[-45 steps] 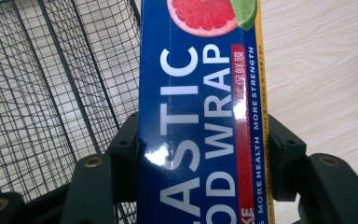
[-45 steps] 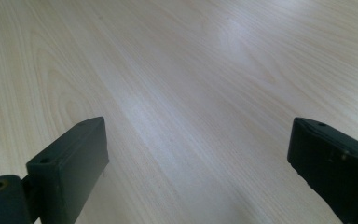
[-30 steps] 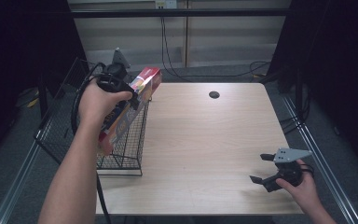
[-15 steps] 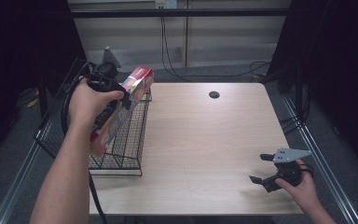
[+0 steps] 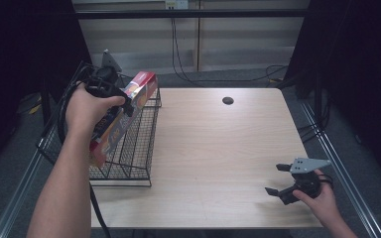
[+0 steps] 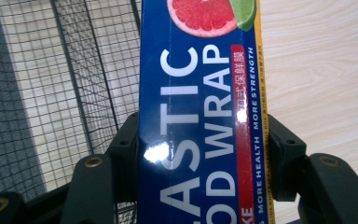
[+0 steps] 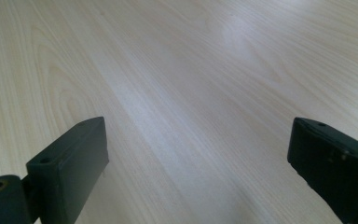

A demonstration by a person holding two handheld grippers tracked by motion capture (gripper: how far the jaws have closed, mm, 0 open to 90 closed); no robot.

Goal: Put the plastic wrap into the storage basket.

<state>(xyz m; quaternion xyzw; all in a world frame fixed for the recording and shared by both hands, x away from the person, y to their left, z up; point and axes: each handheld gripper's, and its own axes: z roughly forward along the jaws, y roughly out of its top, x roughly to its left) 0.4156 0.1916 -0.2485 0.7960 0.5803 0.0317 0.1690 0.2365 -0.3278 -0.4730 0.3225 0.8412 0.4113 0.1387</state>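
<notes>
A long blue box of plastic food wrap [image 5: 141, 88] with a red end hangs tilted over a black wire basket [image 5: 129, 161] at the table's left side. Its lower end reaches down inside the basket. My left gripper [image 5: 123, 103] is shut on the box about midway along it. In the left gripper view the box [image 6: 200, 93] sits clamped between both jaws of the left gripper [image 6: 200, 144], with the basket mesh [image 6: 74, 70] behind it. My right gripper [image 5: 277, 179] rests open near the front right of the table. Bare wood lies between the jaws of the right gripper [image 7: 198, 154].
The light wooden table [image 5: 218, 144] has a round cable hole [image 5: 227, 100] near its far edge. The basket takes up the left edge. Cables hang behind the table, and metal rails run along both sides.
My left hand has carried the box slightly leftward over the basket. The right gripper has stayed where it was.
</notes>
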